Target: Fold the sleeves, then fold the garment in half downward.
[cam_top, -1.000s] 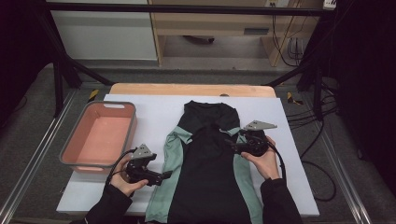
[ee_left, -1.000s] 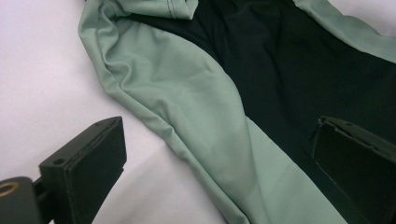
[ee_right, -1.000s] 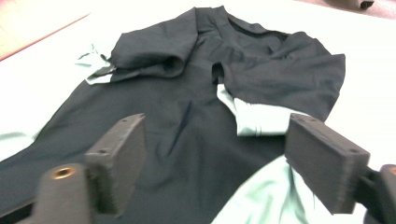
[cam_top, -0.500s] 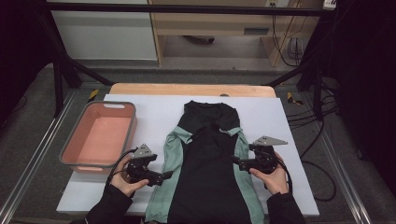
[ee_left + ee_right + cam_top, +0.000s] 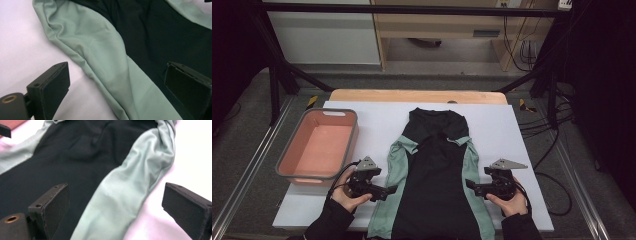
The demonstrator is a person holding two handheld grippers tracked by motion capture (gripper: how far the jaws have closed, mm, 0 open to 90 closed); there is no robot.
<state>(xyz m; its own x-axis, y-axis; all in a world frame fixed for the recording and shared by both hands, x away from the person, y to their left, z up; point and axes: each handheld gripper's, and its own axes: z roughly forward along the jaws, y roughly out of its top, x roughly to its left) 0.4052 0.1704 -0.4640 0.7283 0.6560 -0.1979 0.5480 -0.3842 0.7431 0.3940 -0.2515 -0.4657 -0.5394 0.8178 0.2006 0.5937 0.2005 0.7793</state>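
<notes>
The garment's [image 5: 432, 185] hem runs off the high view's bottom edge.

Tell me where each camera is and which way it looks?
High view: sits above the person's side, looks forward and down on the table, the shirt and pink tub; both hands show, holding the left gripper and right gripper.
Left gripper view: rides on the left gripper, looks along its open jaws at the shirt's green sleeve.
Right gripper view: rides on the right gripper, looks along its open jaws at the other sleeve.
All three views share the shirt.
</notes>
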